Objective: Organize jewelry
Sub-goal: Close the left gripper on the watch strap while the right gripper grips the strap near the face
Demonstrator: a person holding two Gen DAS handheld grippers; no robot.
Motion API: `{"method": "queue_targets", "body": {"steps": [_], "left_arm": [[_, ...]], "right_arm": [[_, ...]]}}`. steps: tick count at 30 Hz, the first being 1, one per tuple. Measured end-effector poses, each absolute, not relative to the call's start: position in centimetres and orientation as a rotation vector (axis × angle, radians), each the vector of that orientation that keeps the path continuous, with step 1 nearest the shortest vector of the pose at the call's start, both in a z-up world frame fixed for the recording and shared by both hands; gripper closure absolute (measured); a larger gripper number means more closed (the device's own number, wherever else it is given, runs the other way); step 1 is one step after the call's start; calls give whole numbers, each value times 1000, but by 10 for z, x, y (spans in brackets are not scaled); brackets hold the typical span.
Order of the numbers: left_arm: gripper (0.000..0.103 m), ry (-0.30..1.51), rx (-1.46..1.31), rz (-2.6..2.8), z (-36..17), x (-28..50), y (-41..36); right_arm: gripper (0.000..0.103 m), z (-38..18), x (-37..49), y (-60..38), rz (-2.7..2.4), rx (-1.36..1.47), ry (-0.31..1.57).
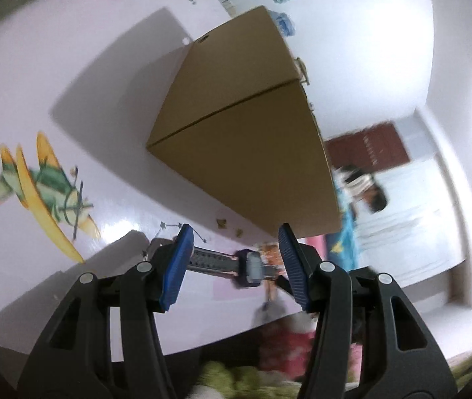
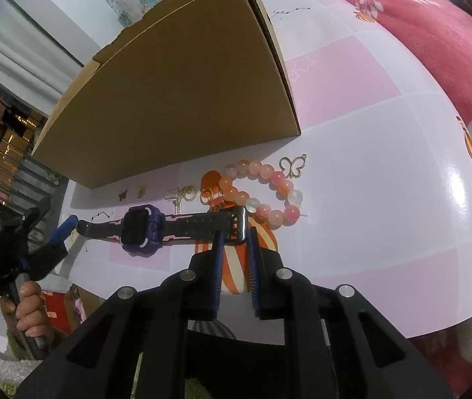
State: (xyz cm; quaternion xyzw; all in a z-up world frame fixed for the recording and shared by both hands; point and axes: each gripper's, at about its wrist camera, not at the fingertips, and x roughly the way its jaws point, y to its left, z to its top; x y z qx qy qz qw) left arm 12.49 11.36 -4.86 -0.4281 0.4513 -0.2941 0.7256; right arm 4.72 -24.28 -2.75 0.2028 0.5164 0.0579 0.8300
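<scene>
A: The fingers of the right gripper (image 2: 233, 232) are clenched on the buckle end of the watch (image 2: 142, 229). The fingers of the left gripper (image 1: 236, 249) stand released, half spread, and the watch strap passes between them without touching the pads, as far as I can see.

B: Why is the watch held like this, stretched in the air?

A: I think the right side keeps it level above the table (image 2: 385, 166) so the left one can take the other end. The big cardboard box (image 2: 176, 99) stands just behind, open at the top. It is probably the place for the jewelry.

B: So the watch is not in the box yet?

A: No. It hangs in front of the box, near its lower edge.

B: And the other pieces?

A: The bead bracelet (image 2: 262, 193) lies on the table just beyond the right fingers. The gold butterfly charm (image 2: 292, 166) lies beside the bracelet, touching or nearly. Some small gold earrings (image 2: 182, 194) lie in a row before the box.

B: The small ones look difficult.

A: Yes, they seem thin and flat, so they could slip from the pads.
</scene>
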Motion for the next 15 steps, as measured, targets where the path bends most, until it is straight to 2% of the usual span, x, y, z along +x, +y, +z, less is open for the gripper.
{"method": "queue_targets", "body": {"steps": [3,7,11,15], "left_arm": [[54,1002,-994,-668,-55,124,114],[62,1028,-898,-658,-43,123,104],[66,1023,-700,-594,-26,121,88],[64,977,-459,-487,-4,116,75]], "right_arm": [[88,-27,46,-243,124,432,1093],[88,-26,46,-243,122,433,1092],[88,-26,46,-243,123,434,1092],[88,-26,46,-243,123,432,1092]]}}
